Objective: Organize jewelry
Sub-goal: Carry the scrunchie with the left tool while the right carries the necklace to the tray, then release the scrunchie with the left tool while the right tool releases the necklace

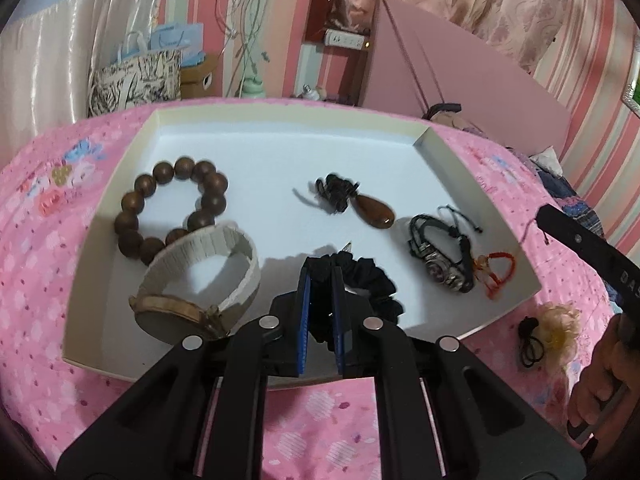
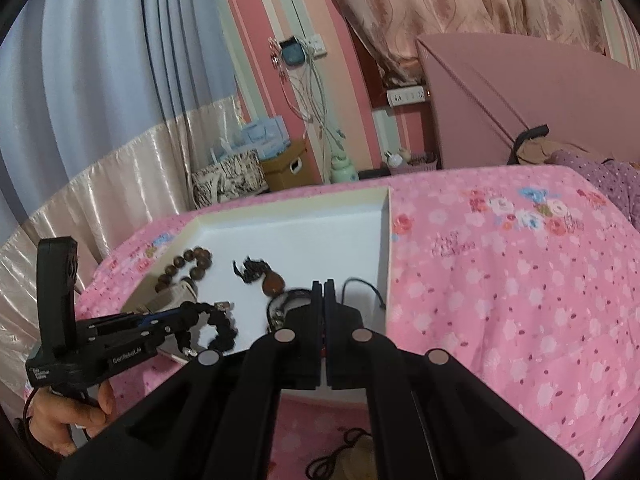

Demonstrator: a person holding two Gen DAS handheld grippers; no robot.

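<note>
A shallow white tray [image 1: 280, 114] lies on a pink bedspread. My left gripper [image 1: 322, 270] is shut on a black scrunchie [image 1: 376, 284] low over the tray's near edge; the right wrist view shows the left gripper [image 2: 182, 314] with the scrunchie [image 2: 222, 328] hanging from it. In the tray lie a wooden bead bracelet [image 1: 160, 200], a white-strap watch [image 1: 200, 280], a brown pendant on black cord [image 1: 374, 214], a black leather bracelet [image 1: 440, 260] and a red string bracelet [image 1: 500, 276]. My right gripper [image 2: 323, 286] is shut over the tray's right corner [image 2: 384, 240]. A thin red thread hangs at its tip [image 1: 540, 212].
A flower hair tie [image 1: 556, 326] with a black loop lies on the bedspread [image 1: 40, 240] right of the tray. A hand [image 1: 596, 380] holds the right gripper's handle. Bags, a cardboard box and hanging cables stand beyond the bed; a pink headboard [image 1: 460, 60] is at the back right.
</note>
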